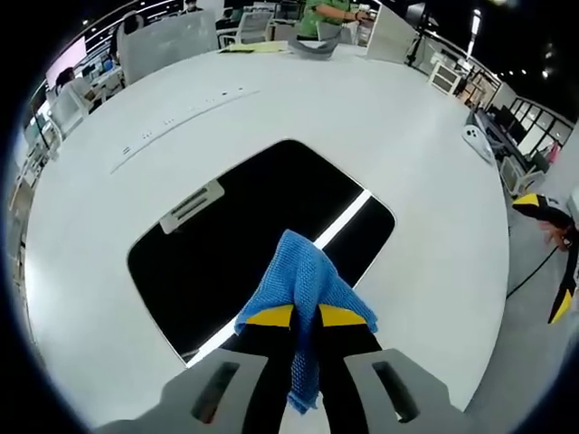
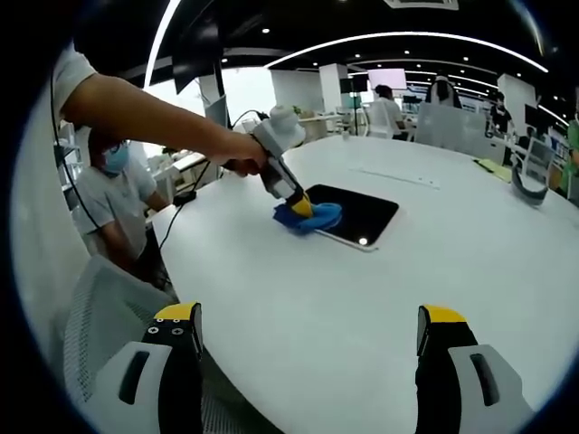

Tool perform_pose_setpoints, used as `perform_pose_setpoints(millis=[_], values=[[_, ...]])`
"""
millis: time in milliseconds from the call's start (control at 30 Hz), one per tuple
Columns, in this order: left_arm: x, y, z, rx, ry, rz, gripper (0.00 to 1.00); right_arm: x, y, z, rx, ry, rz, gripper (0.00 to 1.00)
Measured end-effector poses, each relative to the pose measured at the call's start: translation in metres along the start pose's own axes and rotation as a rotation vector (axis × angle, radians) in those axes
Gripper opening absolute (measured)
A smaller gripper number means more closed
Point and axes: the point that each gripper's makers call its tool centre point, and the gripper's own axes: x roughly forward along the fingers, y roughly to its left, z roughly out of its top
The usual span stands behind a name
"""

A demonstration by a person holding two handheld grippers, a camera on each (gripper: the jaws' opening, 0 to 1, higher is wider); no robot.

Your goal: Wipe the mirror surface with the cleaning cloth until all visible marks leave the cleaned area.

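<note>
Blue cloth (image 1: 303, 289) is pinched in left gripper (image 1: 305, 316), pressed on mirror (image 1: 226, 244) near edge; mirror stretches ahead. Right gripper (image 2: 308, 339) is spread, well apart.

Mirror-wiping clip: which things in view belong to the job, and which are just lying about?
Belonging to the job:
- mirror, lying flat on the white table
- blue cleaning cloth, clamped in the left tongs and pressed on the mirror's near edge
- right tongs, open, held back over the table

Just lying about:
- grey headset-like item
- yellow-green paper
- white controller
</note>
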Motion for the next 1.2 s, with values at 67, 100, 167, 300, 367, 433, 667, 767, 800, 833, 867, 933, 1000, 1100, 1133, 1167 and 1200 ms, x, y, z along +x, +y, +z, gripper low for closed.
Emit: perform_pose_setpoints(millis=[67, 100, 167, 300, 367, 433, 667, 767, 800, 833, 867, 933, 1000, 1100, 1133, 1167, 1200], values=[[0.000, 0.000, 0.001, 0.009, 0.003, 0.001, 0.07, 0.000, -0.001, 0.000, 0.002, 0.000, -0.001, 0.99], [0.000, 0.001, 0.001, 0.009, 0.006, 0.000, 0.07, 0.000, -0.001, 0.000, 0.001, 0.003, 0.000, 0.99], [0.000, 0.001, 0.002, 0.008, 0.010, -0.001, 0.07, 0.000, -0.002, 0.000, 0.001, 0.001, -0.001, 0.99], [0.001, 0.002, 0.003, 0.012, 0.015, 0.000, 0.07, 0.000, -0.003, 0.000, 0.003, 0.000, 0.000, 0.99], [0.001, 0.004, 0.004, 0.008, 0.015, -0.002, 0.07, 0.000, -0.003, 0.000, 0.002, 0.002, 0.000, 0.99], [0.002, 0.005, 0.005, 0.006, 0.015, -0.003, 0.07, 0.000, -0.004, 0.000, 0.004, -0.001, -0.001, 0.99], [0.003, 0.007, 0.008, -0.002, 0.017, -0.006, 0.07, -0.001, -0.007, -0.002, 0.012, 0.002, -0.006, 0.99], [0.004, 0.008, 0.009, -0.003, 0.017, -0.009, 0.07, -0.002, -0.007, -0.004, 0.015, 0.003, -0.007, 0.99], [0.004, 0.009, 0.009, 0.002, 0.017, -0.010, 0.07, -0.002, -0.007, -0.004, 0.014, 0.004, -0.007, 0.99], [0.004, 0.009, 0.009, 0.005, 0.016, -0.011, 0.07, -0.002, -0.007, -0.004, 0.013, 0.004, -0.009, 0.99], [0.004, 0.009, 0.009, 0.004, 0.017, -0.011, 0.07, -0.002, -0.007, -0.004, 0.016, 0.003, -0.009, 0.99], [0.004, 0.009, 0.009, 0.005, 0.017, -0.010, 0.07, -0.001, -0.007, -0.004, 0.016, 0.002, -0.009, 0.99], [0.004, 0.009, 0.010, 0.005, 0.020, -0.010, 0.07, -0.001, -0.007, -0.004, 0.017, 0.003, -0.010, 0.99], [0.004, 0.010, 0.011, 0.007, 0.023, -0.007, 0.07, -0.001, -0.007, -0.003, 0.016, 0.000, -0.012, 0.99], [0.004, 0.010, 0.011, 0.008, 0.023, -0.007, 0.07, -0.001, -0.007, -0.003, 0.019, 0.000, -0.011, 0.99], [0.005, 0.011, 0.011, 0.008, 0.024, -0.007, 0.07, -0.001, -0.007, -0.003, 0.019, 0.001, -0.012, 0.99], [0.005, 0.011, 0.011, 0.008, 0.024, -0.007, 0.07, -0.001, -0.008, -0.004, 0.017, 0.001, -0.012, 0.99]])
